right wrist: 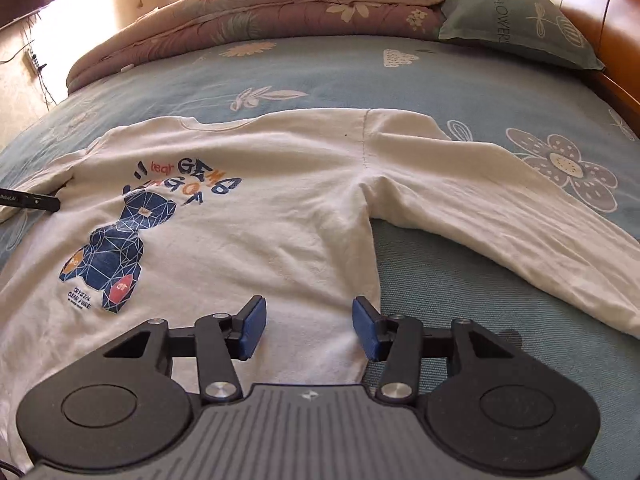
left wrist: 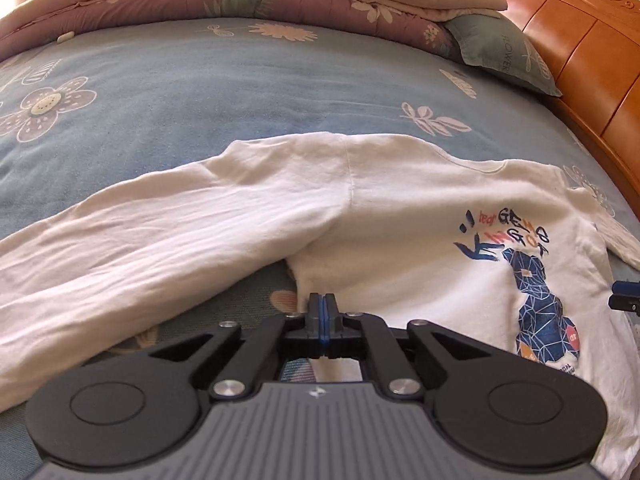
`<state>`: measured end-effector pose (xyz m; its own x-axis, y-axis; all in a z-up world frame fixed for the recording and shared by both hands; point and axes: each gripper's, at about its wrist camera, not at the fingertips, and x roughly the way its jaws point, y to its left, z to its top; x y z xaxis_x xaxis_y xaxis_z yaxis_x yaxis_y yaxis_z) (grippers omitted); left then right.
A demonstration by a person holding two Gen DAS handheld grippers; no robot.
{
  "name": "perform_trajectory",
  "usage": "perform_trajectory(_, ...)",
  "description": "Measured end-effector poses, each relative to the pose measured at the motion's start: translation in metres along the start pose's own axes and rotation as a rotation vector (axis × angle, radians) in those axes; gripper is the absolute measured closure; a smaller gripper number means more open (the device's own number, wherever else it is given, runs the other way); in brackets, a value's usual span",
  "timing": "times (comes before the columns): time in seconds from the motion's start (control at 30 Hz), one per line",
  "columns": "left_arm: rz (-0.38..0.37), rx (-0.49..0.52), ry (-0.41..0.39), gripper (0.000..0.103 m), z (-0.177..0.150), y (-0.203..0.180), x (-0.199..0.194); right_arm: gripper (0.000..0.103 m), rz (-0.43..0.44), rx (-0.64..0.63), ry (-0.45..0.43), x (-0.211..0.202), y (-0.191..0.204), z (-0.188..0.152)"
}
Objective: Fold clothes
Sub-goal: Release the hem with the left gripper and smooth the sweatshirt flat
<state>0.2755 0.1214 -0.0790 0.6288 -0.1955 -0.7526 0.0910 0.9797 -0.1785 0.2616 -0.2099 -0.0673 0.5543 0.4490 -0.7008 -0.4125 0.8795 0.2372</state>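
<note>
The bed under you is wide and soft, its blue flowered sheet giving a yielding base, with a folded quilt and a pillow up by the wooden headboard. On it the white long-sleeved shirt lies spread flat, print side up, body toward you and both sleeves out to the sides — one sleeve runs long past your left, the other past your right. Treat the shirt as light, limp cotton: it will sag, drag on the sheet and crease wherever you pinch, so take it by hems, side seams or cuffs, where doubled cloth gives the pads something to bite, not mid-panel. Your left gripper is clenched, pads pressed together at the shirt's side edge below the armpit; whether cloth is caught between them you cannot tell from here. Your right gripper stands released, jaws wide apart — low over the hem area near the other side edge, the right pad about at the seam.
</note>
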Motion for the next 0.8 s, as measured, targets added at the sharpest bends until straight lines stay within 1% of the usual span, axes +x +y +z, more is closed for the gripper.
perform_trajectory(0.07,-0.075,0.084,-0.019,0.091,-0.002,-0.022,-0.007,0.035,-0.003,-0.044,0.002,0.001,0.012,0.002)
perform_trajectory(0.13,-0.142,0.176,-0.03,0.09,-0.006,-0.045,-0.012,0.032,-0.006,-0.087,0.003,0.002,0.024,0.004)
perform_trajectory(0.17,-0.157,0.241,-0.019,0.089,-0.013,-0.058,-0.009,0.031,-0.008,-0.109,0.004,0.002,0.029,0.005)
perform_trajectory(0.2,-0.171,0.306,-0.008,0.085,-0.02,-0.07,-0.007,0.03,-0.009,-0.131,0.005,0.003,0.035,0.006)
perform_trajectory(0.23,-0.166,0.359,0.003,0.081,-0.026,-0.079,-0.004,0.03,-0.011,-0.153,0.006,0.003,0.041,0.007)
perform_trajectory(0.27,-0.125,0.389,0.014,0.081,-0.031,-0.081,0.0,0.03,-0.012,-0.175,0.007,0.003,0.047,0.008)
perform_trajectory(0.3,-0.102,0.395,0.018,0.081,-0.035,-0.078,0.002,0.03,-0.017,-0.191,0.018,0.005,0.051,0.006)
perform_trajectory(0.37,-0.116,0.329,0.003,0.081,-0.036,-0.057,-0.002,0.029,-0.036,-0.211,0.066,0.013,0.054,-0.007)
perform_trajectory(0.4,-0.107,0.322,0.005,0.081,-0.035,-0.054,-0.005,0.024,-0.049,-0.226,0.077,0.013,0.053,-0.016)
perform_trajectory(0.43,-0.099,0.316,0.008,0.081,-0.034,-0.05,-0.008,0.02,-0.063,-0.246,0.069,0.008,0.05,-0.026)
perform_trajectory(0.47,-0.09,0.309,0.011,0.081,-0.033,-0.047,-0.01,0.01,-0.07,-0.249,0.065,0.002,0.047,-0.033)
perform_trajectory(0.5,-0.082,0.302,0.013,0.081,-0.032,-0.043,-0.013,0.007,-0.075,-0.235,0.072,-0.006,0.042,-0.04)
perform_trajectory(0.57,-0.065,0.289,0.019,0.085,-0.03,-0.036,-0.019,0.007,-0.092,-0.211,0.085,-0.019,0.035,-0.05)
perform_trajectory(0.6,-0.056,0.282,0.021,0.086,-0.029,-0.032,-0.022,0.007,-0.114,-0.209,0.092,-0.022,0.037,-0.049)
perform_trajectory(0.63,-0.067,0.279,0.016,0.084,-0.028,-0.033,-0.024,0.007,-0.127,-0.212,0.089,-0.024,0.041,-0.046)
perform_trajectory(0.67,-0.111,0.29,0.0,0.081,-0.027,-0.042,-0.025,0.007,-0.117,-0.22,0.073,-0.025,0.047,-0.042)
perform_trajectory(0.7,-0.133,0.328,-0.003,0.079,-0.029,-0.054,-0.023,0.007,-0.091,-0.23,0.051,-0.025,0.055,-0.038)
perform_trajectory(0.77,-0.119,0.431,0.007,0.079,-0.038,-0.076,-0.018,0.007,-0.043,-0.257,0.033,-0.019,0.074,-0.033)
perform_trajectory(0.8,-0.109,0.436,0.005,0.078,-0.043,-0.074,-0.019,0.007,-0.027,-0.279,0.042,-0.012,0.084,-0.034)
